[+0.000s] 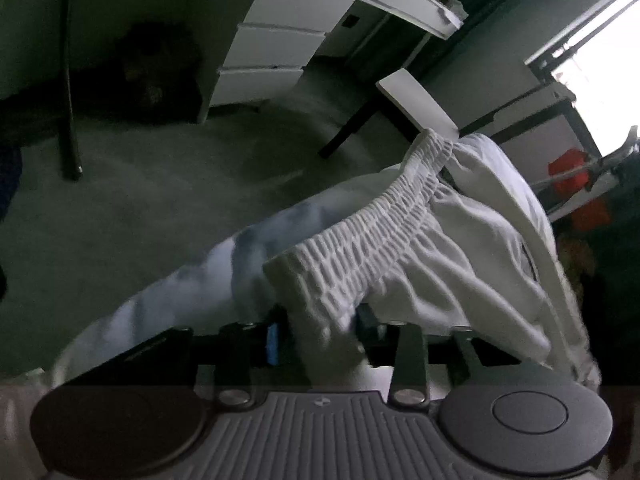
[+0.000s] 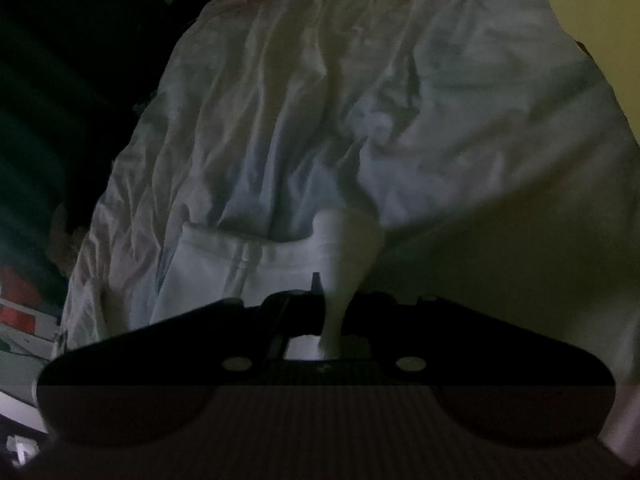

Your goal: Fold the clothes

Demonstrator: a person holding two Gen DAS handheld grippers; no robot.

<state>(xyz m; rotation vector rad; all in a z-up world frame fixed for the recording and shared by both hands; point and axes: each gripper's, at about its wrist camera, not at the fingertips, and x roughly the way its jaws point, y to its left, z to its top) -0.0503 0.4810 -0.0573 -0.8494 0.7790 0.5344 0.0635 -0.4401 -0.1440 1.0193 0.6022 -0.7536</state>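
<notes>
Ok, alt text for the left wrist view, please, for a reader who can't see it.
The left gripper is shut on the elastic waistband end of white shorts, held up so the gathered waistband stretches away toward the upper right. Behind, in a dim room, are a grey carpet, a white drawer unit and a bright window.

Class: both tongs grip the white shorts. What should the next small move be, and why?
Probably draw the two tongs apart: the left tongs pinch the elastic waistband, the right tongs pinch a bunched edge of the white shorts, which sag creased.
</notes>
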